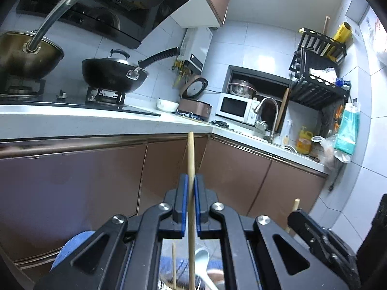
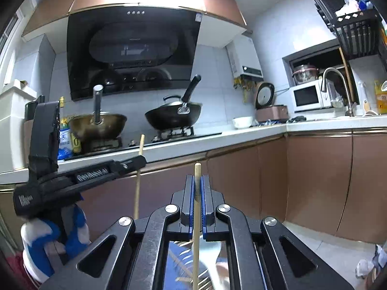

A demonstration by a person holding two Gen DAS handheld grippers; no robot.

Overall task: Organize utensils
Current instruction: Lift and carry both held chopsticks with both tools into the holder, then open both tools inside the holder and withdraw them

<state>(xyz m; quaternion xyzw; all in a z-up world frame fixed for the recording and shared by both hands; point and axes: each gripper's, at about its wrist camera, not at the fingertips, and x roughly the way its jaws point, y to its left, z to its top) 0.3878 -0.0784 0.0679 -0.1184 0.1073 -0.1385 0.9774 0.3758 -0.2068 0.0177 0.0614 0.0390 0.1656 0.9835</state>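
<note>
Left gripper (image 1: pixel 190 181) clamped on a chopstick (image 1: pixel 191 154), stick upright, tip up. Right gripper (image 2: pixel 197 181) likewise pinching its own chopstick (image 2: pixel 197 171), upright. Both held level, side by side, facing the far counter (image 1: pixel 96 123).

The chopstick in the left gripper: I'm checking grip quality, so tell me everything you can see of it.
The chopstick is a slim, pale stick, bamboo or wood by its look, with a blunt top end. It stands nearly upright, clamped between the blue pads of the left gripper, which is shut on it. A good length sticks up above the fingertips; the rest runs down behind the gripper toward the bottom edge of the left wrist view. Only the pads appear to touch it.
</note>
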